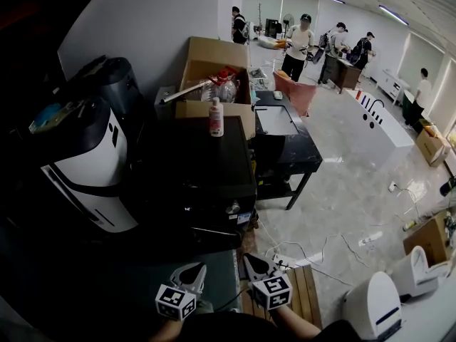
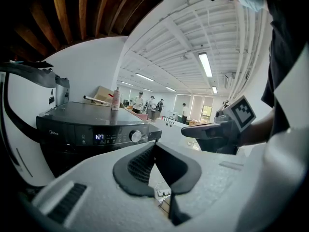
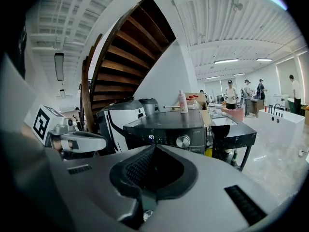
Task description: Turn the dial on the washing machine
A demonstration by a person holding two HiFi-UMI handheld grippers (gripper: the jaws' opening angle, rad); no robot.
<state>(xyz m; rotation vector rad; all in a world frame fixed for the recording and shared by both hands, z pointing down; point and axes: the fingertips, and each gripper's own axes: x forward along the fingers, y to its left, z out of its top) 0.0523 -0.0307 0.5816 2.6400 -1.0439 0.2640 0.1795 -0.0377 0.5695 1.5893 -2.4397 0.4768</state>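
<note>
The black washing machine [image 1: 192,162] stands ahead of me, its silver dial [image 1: 234,208] on the front panel. In the left gripper view the dial [image 2: 136,136] sits right of the lit display [image 2: 99,137]. The right gripper view shows the same dial [image 3: 183,141] just beyond the jaw tips. Both grippers hang low in front of the machine, well short of it. My left gripper [image 1: 196,273] is shut and holds nothing. My right gripper [image 1: 251,262] is also shut and empty. Each shows in the other's view: the right gripper [image 2: 190,131], the left gripper [image 3: 104,143].
A pink-and-white bottle [image 1: 216,117] stands on the machine's lid. A white appliance [image 1: 85,169] is at the left, cardboard boxes [image 1: 214,63] behind, a black table [image 1: 285,141] to the right. A wooden pallet [image 1: 303,294] and cables lie on the floor. People stand far back.
</note>
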